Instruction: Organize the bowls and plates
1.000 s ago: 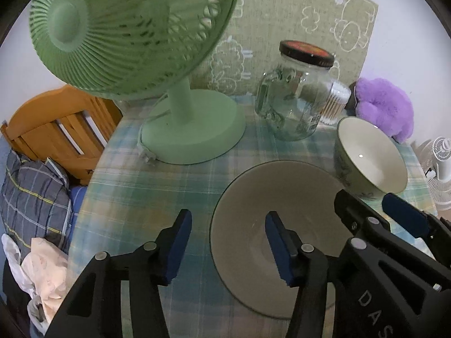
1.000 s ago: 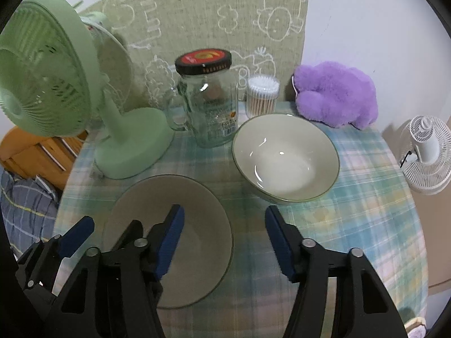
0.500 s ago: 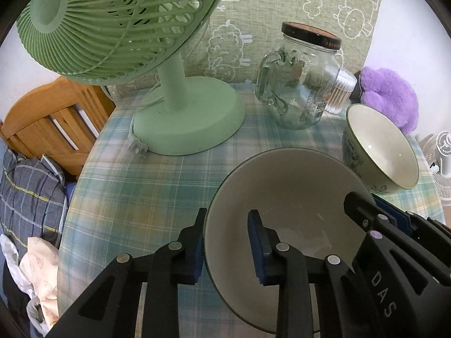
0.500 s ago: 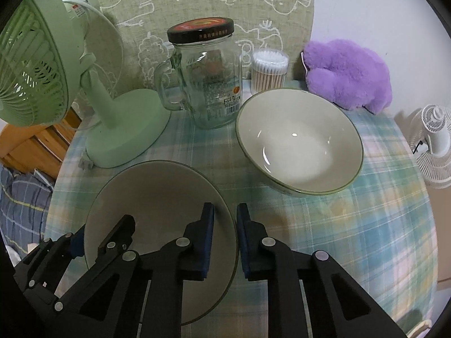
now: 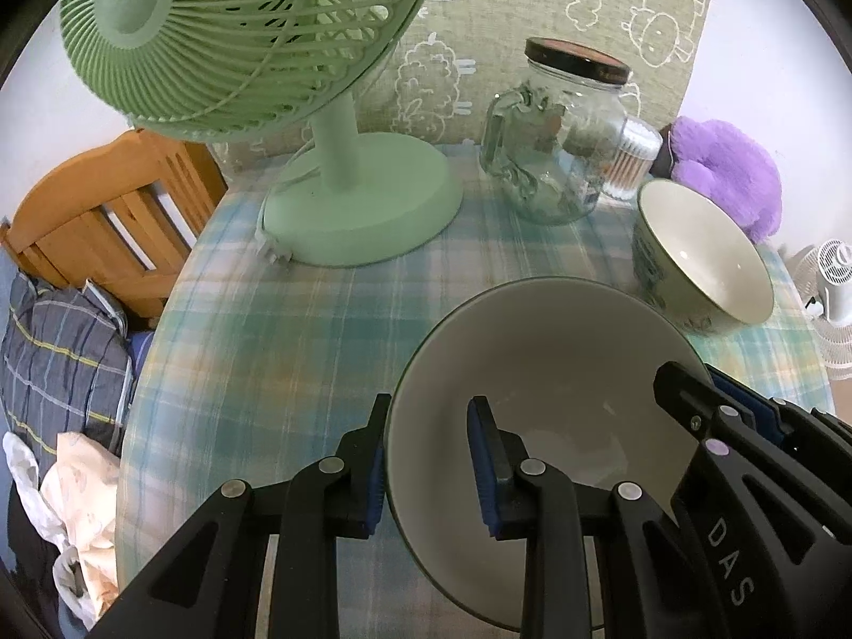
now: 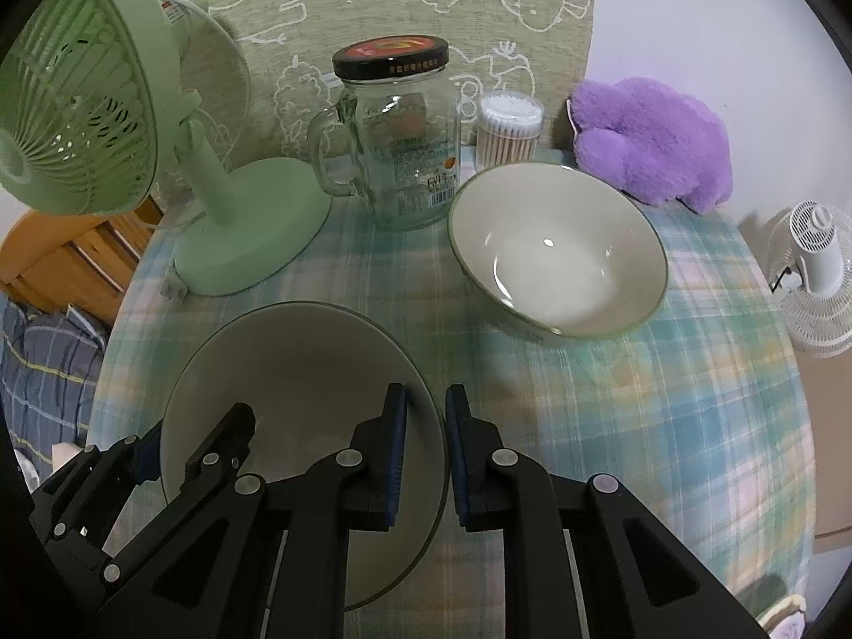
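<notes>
A wide grey plate [image 5: 543, 373] with a dark rim is held between both grippers above the checked tablecloth; it also shows in the right wrist view [image 6: 298, 367]. My left gripper [image 5: 428, 471] is shut on the plate's left rim. My right gripper [image 6: 426, 458] is shut on its right rim, and it shows in the left wrist view [image 5: 745, 426]. A white bowl [image 6: 556, 247] with a green rim stands on the table to the right of the plate, also in the left wrist view [image 5: 703, 255].
A green desk fan [image 5: 351, 202] stands at the back left. A glass jar with a black lid [image 6: 399, 144], a tub of cotton swabs [image 6: 506, 130] and a purple plush toy [image 6: 649, 138] line the back. A wooden chair [image 5: 106, 218] stands left of the table.
Both grippers closed onto the plate's opposite rims. The plate has tilted and come up a little off the cloth.
</notes>
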A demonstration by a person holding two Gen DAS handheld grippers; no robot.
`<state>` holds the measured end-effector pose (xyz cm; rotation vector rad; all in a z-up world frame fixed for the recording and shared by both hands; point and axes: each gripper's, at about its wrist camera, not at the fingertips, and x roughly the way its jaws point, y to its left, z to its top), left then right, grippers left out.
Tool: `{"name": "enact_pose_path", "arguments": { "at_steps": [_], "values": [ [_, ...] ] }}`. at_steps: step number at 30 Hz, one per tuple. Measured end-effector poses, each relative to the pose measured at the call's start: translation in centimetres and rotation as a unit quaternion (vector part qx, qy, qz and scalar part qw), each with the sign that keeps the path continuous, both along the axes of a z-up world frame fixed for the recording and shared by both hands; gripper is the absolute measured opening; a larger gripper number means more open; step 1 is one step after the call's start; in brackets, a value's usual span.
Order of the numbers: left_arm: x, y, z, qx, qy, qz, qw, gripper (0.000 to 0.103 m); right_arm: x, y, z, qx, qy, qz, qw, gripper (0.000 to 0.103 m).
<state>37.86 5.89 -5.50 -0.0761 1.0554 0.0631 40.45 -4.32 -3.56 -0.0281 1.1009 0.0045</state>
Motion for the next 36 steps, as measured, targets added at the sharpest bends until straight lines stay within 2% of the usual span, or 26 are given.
{"name": "enact_pose_path", "arguments": {
  "at_steps": [13, 36],
  "values": [
    [-4.0, -0.9, 1.3, -0.004, 0.009, 0.002, 0.9999, 0.026, -4.0, -0.6, 1.3, 0.006, 0.014, -0.005, 1.000, 0.018],
    [-12.3, -4.0, 8.7, 0.005, -0.029, 0.020, 0.9994, 0.026, -12.3, -3.6, 9.2, 0.021, -0.019, 0.015, 0.999, 0.018]
  ]
}}
